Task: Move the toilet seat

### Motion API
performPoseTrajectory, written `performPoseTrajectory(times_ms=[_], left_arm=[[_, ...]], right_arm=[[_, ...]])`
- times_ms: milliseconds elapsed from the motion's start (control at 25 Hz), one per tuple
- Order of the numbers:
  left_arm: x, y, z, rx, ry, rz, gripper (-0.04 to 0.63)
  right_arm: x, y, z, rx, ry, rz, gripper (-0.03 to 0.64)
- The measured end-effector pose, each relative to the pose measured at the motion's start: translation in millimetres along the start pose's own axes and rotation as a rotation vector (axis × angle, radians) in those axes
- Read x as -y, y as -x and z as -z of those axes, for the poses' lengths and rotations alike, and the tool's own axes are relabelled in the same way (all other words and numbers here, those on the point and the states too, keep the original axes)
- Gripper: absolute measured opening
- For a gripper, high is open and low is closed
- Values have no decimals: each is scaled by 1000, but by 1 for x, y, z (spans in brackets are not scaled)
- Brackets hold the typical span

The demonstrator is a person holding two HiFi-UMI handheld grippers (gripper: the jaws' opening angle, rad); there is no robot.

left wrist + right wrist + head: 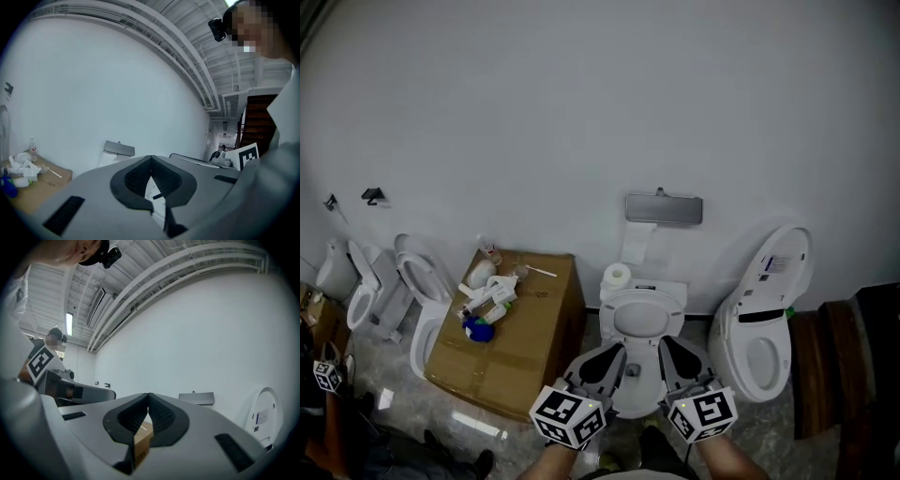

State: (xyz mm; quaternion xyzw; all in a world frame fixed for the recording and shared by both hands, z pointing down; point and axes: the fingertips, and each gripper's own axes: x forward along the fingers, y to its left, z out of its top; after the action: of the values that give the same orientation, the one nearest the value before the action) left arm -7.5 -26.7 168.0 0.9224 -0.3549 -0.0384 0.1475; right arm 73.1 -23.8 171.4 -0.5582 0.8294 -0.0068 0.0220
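One toilet seat (pixel 642 319) shows as a white oval on the middle toilet (pixel 639 292), which stands against the white wall (pixel 600 112). The left gripper (pixel 615 351) and right gripper (pixel 667 343) hang side by side just in front of it. Each has its jaws pressed together on nothing. A cardboard box (pixel 525 337) stands just left of the middle toilet, and a second toilet (pixel 764 323) with its lid raised stands to the right.

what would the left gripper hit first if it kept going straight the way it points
Probably the white wall, just right of the grey dispenser. The left gripper points level, seemingly passing above the toilet; depth is unclear.
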Motion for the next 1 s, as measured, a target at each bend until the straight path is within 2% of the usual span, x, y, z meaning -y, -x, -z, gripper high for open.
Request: performPoseTrajectory(times_ms=[200, 480, 1000], left_arm=[[22, 27, -8, 8, -61, 17, 9], [35, 46, -8, 14, -41, 36, 9], [37, 55, -12, 23, -52, 30, 9]], right_arm=[[-17, 29, -15, 26, -14, 15, 15], [-27, 53, -16, 6, -8, 41, 14], [-46, 52, -28, 20, 11, 13, 14]])
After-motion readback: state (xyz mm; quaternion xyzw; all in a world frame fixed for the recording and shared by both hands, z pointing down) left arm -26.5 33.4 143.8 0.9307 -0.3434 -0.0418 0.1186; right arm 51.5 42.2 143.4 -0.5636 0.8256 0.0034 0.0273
